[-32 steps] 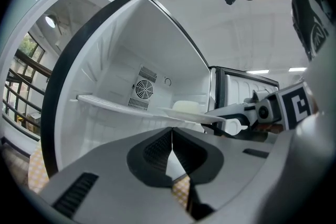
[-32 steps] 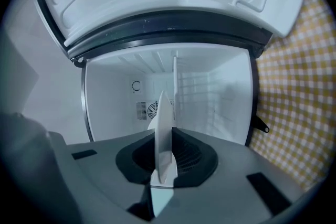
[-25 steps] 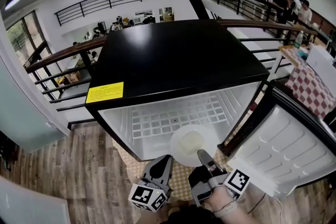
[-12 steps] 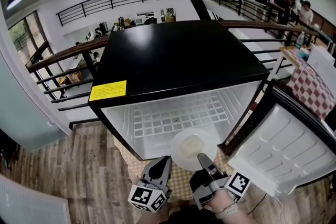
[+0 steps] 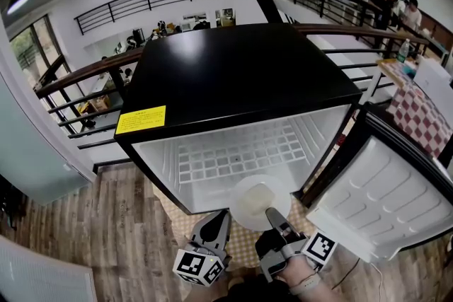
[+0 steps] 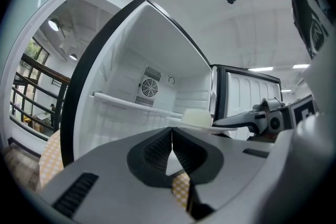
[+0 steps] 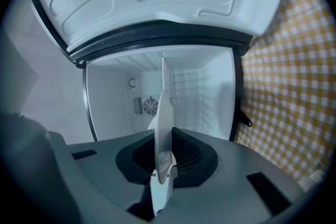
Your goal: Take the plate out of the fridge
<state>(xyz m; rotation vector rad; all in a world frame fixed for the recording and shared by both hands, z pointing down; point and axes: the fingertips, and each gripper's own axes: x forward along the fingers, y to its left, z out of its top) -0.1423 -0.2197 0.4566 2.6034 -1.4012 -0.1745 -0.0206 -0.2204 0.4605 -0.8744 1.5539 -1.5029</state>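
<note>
Since a second ago our round white plate [image 5: 256, 199] has slid a little outward from the white grid shelf [image 5: 233, 155] of the glossy black-topped fridge [image 5: 241, 81]. Our right gripper [image 5: 271, 211] clamps its thin rim; our left gripper [image 5: 221, 218], jaws together and empty, hangs beside it.

Fridge [image 5: 241, 74] top glossy black — plate [image 5: 246, 212] smooth white; floor [image 5: 106, 237] wood-grained.

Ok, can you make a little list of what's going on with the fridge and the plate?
fridge: black top, door open
plate: white, at the fridge's open front
pale lump: sitting on the plate
right gripper: shut on the plate's rim
left gripper: shut, empty, beside the plate
checked mat: under the fridge
</note>
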